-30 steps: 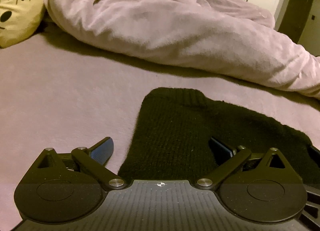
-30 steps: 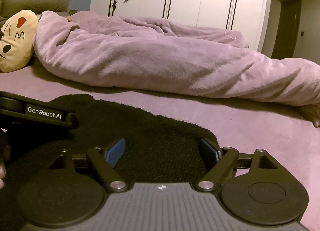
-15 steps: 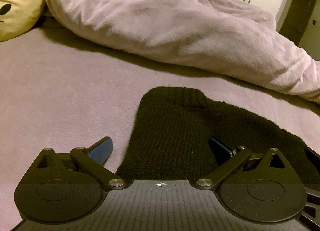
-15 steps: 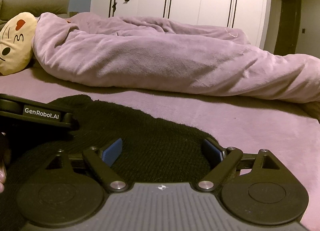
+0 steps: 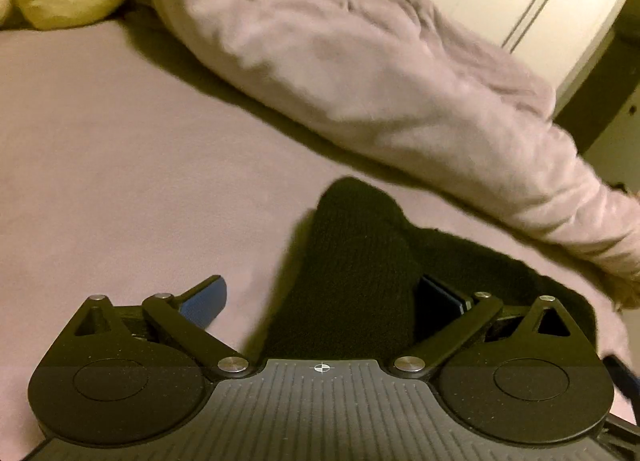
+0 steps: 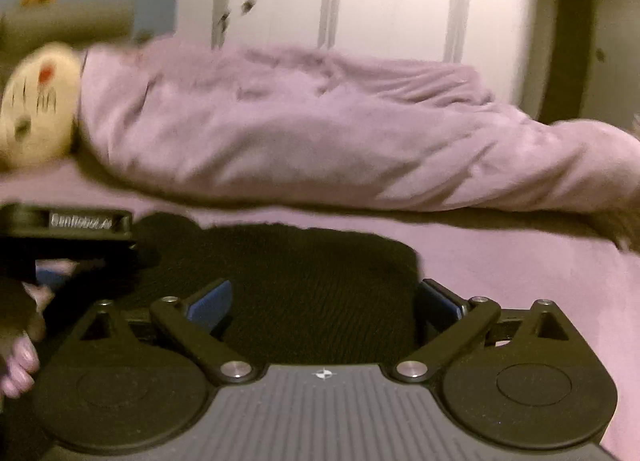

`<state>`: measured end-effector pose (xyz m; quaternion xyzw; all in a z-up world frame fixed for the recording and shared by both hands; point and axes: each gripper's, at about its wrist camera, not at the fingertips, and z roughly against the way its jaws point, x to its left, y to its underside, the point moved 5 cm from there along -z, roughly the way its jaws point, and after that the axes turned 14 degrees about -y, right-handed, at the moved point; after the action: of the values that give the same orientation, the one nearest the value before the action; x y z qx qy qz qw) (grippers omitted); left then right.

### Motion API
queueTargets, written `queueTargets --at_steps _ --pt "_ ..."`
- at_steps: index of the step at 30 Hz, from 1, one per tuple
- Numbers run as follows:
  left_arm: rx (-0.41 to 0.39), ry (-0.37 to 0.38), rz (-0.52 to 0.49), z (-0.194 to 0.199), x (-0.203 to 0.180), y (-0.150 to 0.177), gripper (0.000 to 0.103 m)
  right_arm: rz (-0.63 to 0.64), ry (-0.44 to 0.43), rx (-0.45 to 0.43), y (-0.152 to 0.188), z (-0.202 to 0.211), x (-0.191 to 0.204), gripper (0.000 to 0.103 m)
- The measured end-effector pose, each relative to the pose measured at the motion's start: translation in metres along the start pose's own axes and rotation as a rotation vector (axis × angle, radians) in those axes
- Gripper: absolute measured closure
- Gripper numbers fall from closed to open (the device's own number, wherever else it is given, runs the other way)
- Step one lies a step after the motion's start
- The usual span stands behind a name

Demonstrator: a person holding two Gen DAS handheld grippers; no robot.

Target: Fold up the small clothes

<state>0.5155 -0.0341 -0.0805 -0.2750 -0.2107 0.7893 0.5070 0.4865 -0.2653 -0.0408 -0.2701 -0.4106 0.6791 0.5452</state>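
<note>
- My left tool point(image 5: 320, 301) is spread wide; the black knit garment point(image 5: 360, 269) rises between its fingers, one fold lifted off the bed point(image 5: 120, 161).
- My right tool point(image 6: 324, 301) is also released, low over the garment's flat part.
- A lilac blanket point(image 6: 300, 121) lies beyond, cream pillow point(image 6: 36, 109) beside it.

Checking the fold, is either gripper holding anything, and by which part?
Nothing held: left gripper and right gripper are open over the black knit garment.
</note>
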Motion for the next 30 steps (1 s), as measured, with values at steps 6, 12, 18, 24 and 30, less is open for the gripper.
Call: queueTargets --at_steps 6,12,18,24,30 --pt "-0.097 -0.005 -0.145 0.046 0.003 0.016 0.0 -0.098 -0.009 -0.033 0.014 0.044 0.01 0.004" --pt "-0.158 -0.066 -0.142 0.039 -0.021 -0.008 0.0 -0.105 0.036 -0.114 -0.021 0.012 0.014 0.005" --pt "-0.127 -0.16 -0.063 -0.009 -0.038 -0.032 0.0 -0.092 0.119 -0.066 -0.042 -0.054 0.0 0.005" --pt "0.04 -0.207 -0.114 -0.058 -0.04 -0.015 0.0 -0.167 0.197 0.05 -0.002 -0.085 -0.031 0.005" --pt "0.013 -0.21 -0.133 -0.067 -0.041 -0.007 0.0 -0.324 0.153 0.048 0.015 -0.101 -0.058 0.005"
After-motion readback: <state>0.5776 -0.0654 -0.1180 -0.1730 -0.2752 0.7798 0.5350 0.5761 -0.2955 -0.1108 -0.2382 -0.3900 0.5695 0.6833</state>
